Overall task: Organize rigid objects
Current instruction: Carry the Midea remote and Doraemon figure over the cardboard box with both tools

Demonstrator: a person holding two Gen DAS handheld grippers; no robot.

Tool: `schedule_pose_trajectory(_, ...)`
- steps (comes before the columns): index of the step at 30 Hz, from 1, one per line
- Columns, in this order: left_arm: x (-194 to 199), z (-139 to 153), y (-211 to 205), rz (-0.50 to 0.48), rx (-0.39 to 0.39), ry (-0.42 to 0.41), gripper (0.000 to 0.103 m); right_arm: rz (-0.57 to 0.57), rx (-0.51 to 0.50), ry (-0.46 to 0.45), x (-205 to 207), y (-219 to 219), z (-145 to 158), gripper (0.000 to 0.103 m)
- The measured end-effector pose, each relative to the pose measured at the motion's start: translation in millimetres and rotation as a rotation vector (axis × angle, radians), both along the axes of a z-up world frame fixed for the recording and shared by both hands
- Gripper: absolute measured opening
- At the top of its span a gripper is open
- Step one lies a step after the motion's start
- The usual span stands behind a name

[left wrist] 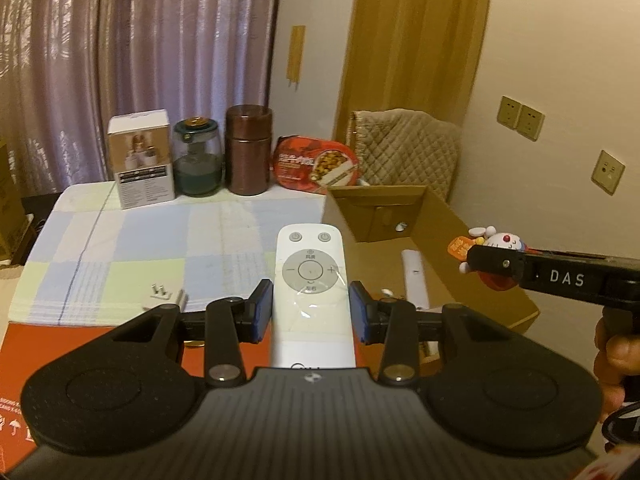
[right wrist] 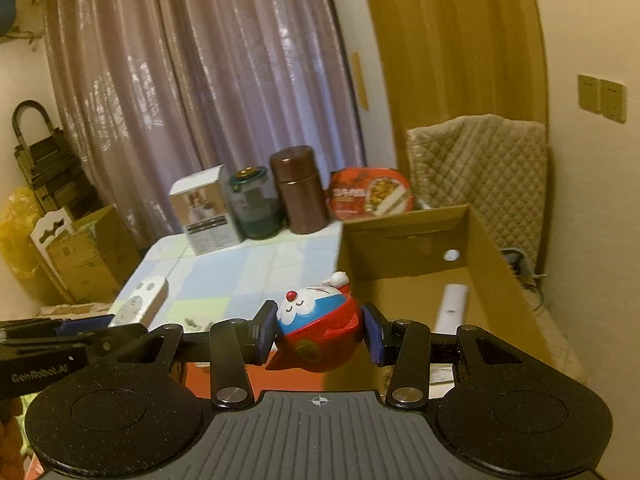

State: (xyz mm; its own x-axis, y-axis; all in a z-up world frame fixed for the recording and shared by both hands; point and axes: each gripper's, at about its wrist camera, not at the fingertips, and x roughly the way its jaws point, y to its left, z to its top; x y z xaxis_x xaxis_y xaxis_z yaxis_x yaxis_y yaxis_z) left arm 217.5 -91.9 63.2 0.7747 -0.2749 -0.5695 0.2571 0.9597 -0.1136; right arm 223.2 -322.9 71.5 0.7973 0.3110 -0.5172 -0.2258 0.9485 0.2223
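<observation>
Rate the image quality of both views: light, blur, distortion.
Left wrist view: dim warm indoor light, sharp, remote shows glare on its plastic film, fisheye bends the curtain. Right wrist view: same light, motion blur on jars and box; toy fairly sharp.

A: What is seen beside the cardboard box [left wrist: 436, 216]?
B: Matt brown card is shown; left of it, a checked cloth [left wrist: 160, 240] is spread, soft and matt.
A: And behind the box?
B: A glossy brown canister [left wrist: 249, 150], a glass jar [left wrist: 197, 158] and sheeny curtains [left wrist: 140, 60] are seen.
</observation>
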Motion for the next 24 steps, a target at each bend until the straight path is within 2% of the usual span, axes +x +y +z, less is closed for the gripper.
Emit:
schedule_pose_trajectory(14, 31.9, -17.0, -82.9, -0.078, -0.045, -0.002, 0.035, -0.097, -0.01, 0.004, 6.2, -70.8, -16.0, 0.042)
schedule_pose_trajectory(24, 63.3, -57.4, -127.7, -0.116, -0.03, 0.06, 0.035, -0.142, -0.014, 0.034, 22.9, -104.9, -38.7, 0.042)
